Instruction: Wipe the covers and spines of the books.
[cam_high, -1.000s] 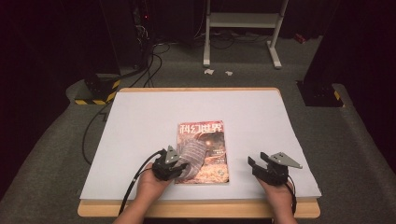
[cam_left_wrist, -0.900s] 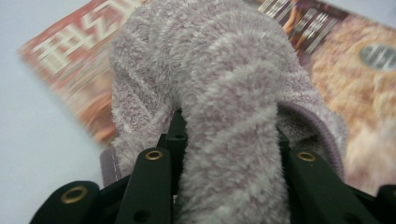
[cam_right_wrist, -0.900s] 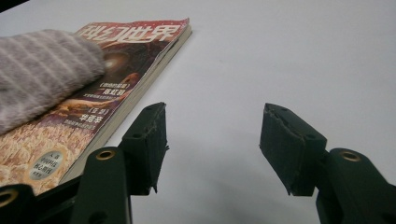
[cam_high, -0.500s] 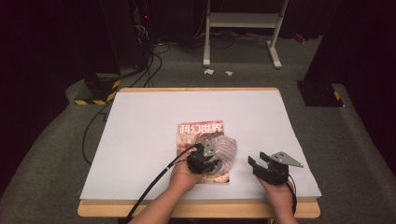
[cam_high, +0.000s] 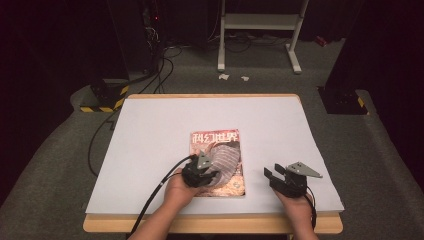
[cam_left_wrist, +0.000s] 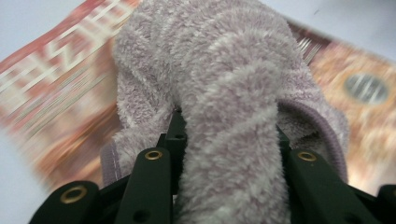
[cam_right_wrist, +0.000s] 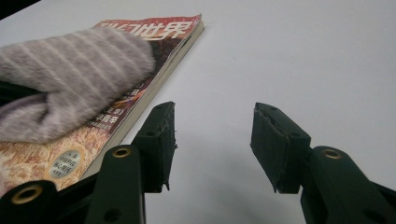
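Observation:
A magazine (cam_high: 216, 142) with a red-orange cover lies on the white sheet near the table's front. My left gripper (cam_high: 207, 167) rests over the cover's lower half, shut on a fluffy lilac-and-white striped cloth (cam_high: 226, 160). In the left gripper view the cloth (cam_left_wrist: 224, 93) bulges up between the jaws and hides most of the magazine (cam_left_wrist: 46, 84). My right gripper (cam_high: 272, 175) sits on the sheet to the right of the magazine. Its jaws (cam_right_wrist: 212, 140) have just been closing, stand open and have nothing between them. In the right gripper view the cloth (cam_right_wrist: 70, 70) lies on the magazine (cam_right_wrist: 154, 37) at the left.
The white sheet (cam_high: 150, 140) covers a wooden table (cam_high: 210, 222) standing on grey carpet. A black cable (cam_high: 155, 195) trails from the left gripper over the front edge. Behind the table are a white stand (cam_high: 260, 22), dark equipment and floor cables (cam_high: 150, 55).
My left gripper with the cloth swept right across the magazine, then came back a little to the left. The right hand stayed where it was.

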